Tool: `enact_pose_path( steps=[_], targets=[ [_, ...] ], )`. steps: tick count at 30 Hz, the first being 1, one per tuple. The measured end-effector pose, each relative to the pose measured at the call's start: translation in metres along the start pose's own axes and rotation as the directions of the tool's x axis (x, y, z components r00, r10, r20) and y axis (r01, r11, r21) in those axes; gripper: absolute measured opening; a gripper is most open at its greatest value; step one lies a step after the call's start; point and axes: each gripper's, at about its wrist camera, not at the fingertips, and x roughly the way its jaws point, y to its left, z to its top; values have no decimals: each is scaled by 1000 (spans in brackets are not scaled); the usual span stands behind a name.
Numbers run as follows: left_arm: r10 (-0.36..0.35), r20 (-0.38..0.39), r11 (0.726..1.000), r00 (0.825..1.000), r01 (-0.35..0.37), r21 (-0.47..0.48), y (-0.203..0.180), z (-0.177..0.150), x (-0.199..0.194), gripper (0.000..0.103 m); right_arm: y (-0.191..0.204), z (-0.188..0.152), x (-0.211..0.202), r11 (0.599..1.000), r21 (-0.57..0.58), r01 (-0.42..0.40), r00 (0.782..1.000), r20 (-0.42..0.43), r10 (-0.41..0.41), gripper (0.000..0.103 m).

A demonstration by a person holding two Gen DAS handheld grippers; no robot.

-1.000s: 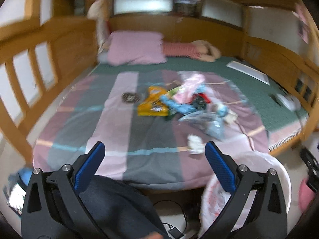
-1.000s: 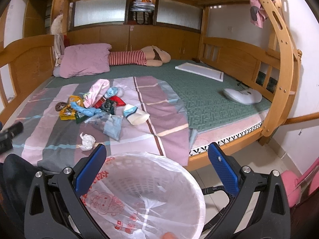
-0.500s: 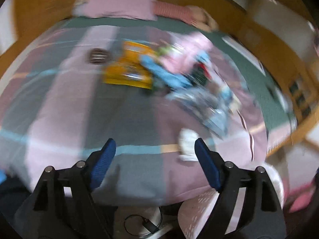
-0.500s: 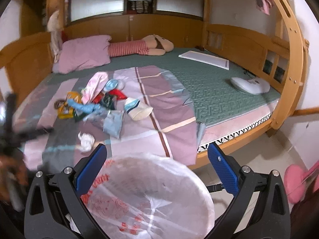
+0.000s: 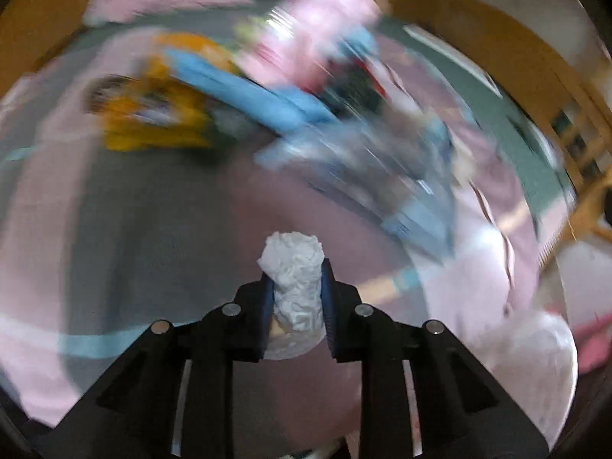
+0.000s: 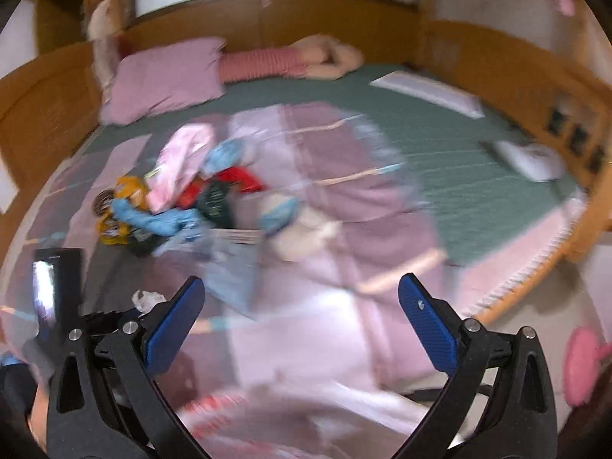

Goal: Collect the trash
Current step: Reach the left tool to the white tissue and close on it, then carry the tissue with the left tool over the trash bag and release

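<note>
My left gripper [image 5: 296,287] is shut on a crumpled white tissue [image 5: 296,279] just above the striped blanket [image 5: 114,210]. The same tissue [image 6: 147,298] shows in the right wrist view beside the left gripper's black body [image 6: 95,319]. A blurred pile of trash [image 5: 267,103] lies beyond: a yellow packet, blue wrappers, a pink bag. My right gripper [image 6: 300,317] is open and empty above the blanket's near edge. The pile [image 6: 183,202] lies ahead and left of it. The bin's white liner [image 5: 535,363] is at the lower right of the left wrist view.
A pink pillow [image 6: 164,76] and a striped doll [image 6: 290,59] lie at the head of the bed. A white flat box [image 6: 428,91] and a white device [image 6: 531,157] rest on the green mat. Wooden bed rails [image 6: 497,57] surround it. A pink object [image 6: 585,363] sits on the floor at right.
My left gripper moved forward and down to the white tissue and shut on it. The right gripper tilted up and forward over the bed; the bin slid under the bottom of its view.
</note>
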Motion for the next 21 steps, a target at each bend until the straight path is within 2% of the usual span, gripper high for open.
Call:
enact_pose_path(
  steps=[2, 3, 6, 10, 12, 13, 14, 15, 17, 21],
  targets=[
    [83, 80, 996, 993, -80, -39, 16, 1, -20, 23, 20, 5, 24, 999, -48, -6, 999, -32, 5, 99],
    [139, 128, 988, 982, -129, -90, 30, 0, -32, 24, 36, 7, 43, 995, -95, 2, 998, -56, -7, 99],
    [206, 142, 965, 968, -176, -195, 61, -1, -46, 24, 63, 7, 75, 985, -174, 7, 994, -110, -27, 99],
    [208, 112, 948, 972, -172, -268, 77, -5, -44, 24, 78, -1, 101, 979, -202, 6, 985, -168, -41, 98],
    [206, 112, 948, 972, -170, -270, 82, -5, -47, 24, 82, -5, 103, 978, -206, -18, 983, -184, -21, 74],
    [210, 117, 948, 971, -172, -268, 82, -5, -49, 24, 83, -8, 104, 979, -202, -33, 980, -201, -8, 53],
    [211, 119, 949, 970, -173, -265, 82, -4, -49, 24, 83, -11, 103, 980, -190, -57, 977, -213, 16, 40],
    [208, 121, 950, 971, -171, -261, 79, -4, -46, 24, 84, -13, 101, 980, -180, -81, 976, -213, 42, 36],
    [210, 121, 951, 970, -174, -257, 72, -4, -39, 24, 84, -15, 96, 980, -150, -134, 970, -222, 98, 19],
    [220, 148, 953, 964, -180, -243, 71, -7, -45, 24, 83, -16, 74, 977, -104, -186, 968, -193, 163, 11]
  ],
)
